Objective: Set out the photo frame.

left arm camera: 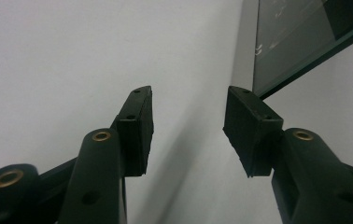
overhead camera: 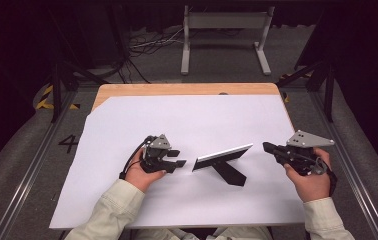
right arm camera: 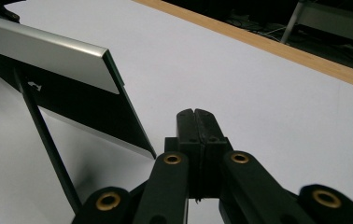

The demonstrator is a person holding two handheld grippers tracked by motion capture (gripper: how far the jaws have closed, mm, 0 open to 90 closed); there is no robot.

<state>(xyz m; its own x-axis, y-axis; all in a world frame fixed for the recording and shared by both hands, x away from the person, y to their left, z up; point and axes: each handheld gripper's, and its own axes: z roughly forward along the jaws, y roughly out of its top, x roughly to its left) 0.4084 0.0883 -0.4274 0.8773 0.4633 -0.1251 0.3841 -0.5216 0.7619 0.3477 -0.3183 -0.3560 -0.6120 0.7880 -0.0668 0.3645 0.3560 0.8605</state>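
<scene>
From the high view, my left gripper (overhead camera: 176, 158) sits just beside the left end of the picture frame (overhead camera: 223, 154), which stands propped on its black easel leg (overhead camera: 229, 172) mid-sheet on the white paper (overhead camera: 127, 200); my right gripper (overhead camera: 269, 147) waits near the other end. In the left gripper view the jaws gape with nothing between them; I judge I should square them onto the frame's silver edge (left arm camera: 244, 46) before squeezing, lest it topple. In the right gripper view the jaws are clenched on nothing; the frame (right arm camera: 72, 88) shows a silver border and dark back.

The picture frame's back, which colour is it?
The picture frame's back is black with a silver band along the top; the right gripper view shows it best.
</scene>
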